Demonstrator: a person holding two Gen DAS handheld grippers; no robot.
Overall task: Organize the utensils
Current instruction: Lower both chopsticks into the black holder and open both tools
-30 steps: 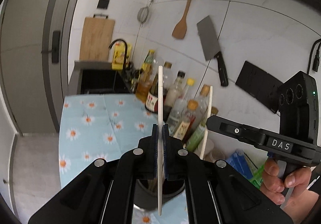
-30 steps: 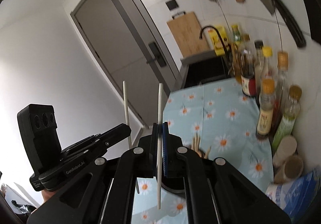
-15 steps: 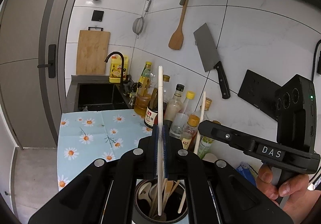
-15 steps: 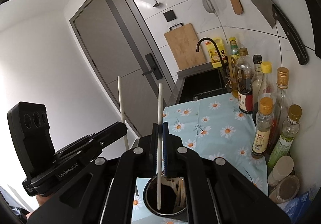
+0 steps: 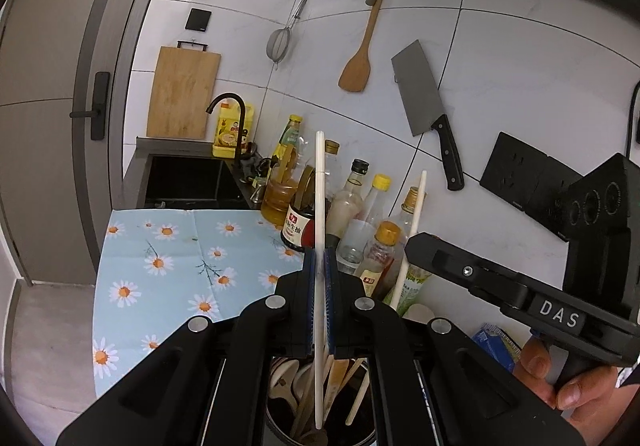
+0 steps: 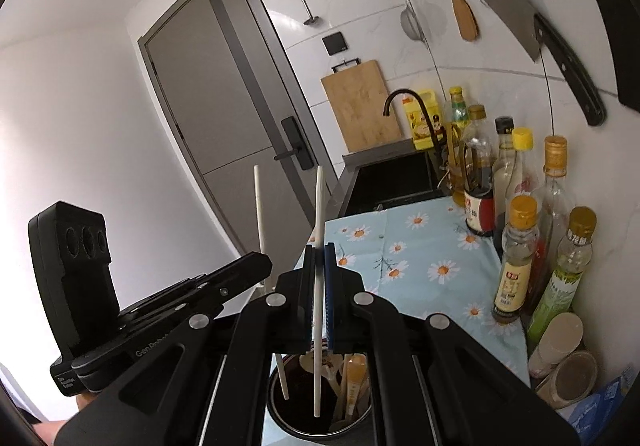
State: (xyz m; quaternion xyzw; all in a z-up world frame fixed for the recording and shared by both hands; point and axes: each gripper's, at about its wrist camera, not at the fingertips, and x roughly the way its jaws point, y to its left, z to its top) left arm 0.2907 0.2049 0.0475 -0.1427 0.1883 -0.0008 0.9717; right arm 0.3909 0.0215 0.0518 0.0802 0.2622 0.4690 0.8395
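I have a white chopstick [image 5: 319, 206] clamped upright in my left gripper [image 5: 319, 278], another chopstick [image 6: 318, 230] in my right gripper [image 6: 319, 266], both tips apparently inside the utensil holder [image 6: 280, 412] among spoons; only releasing remains.

The utensil holder [image 5: 280, 422] is cut off by the lower edge, its rim partly hidden behind the jaws.

Left gripper [image 5: 319, 274] clamps a white chopstick [image 5: 319, 206] above the utensil holder [image 5: 320, 434]
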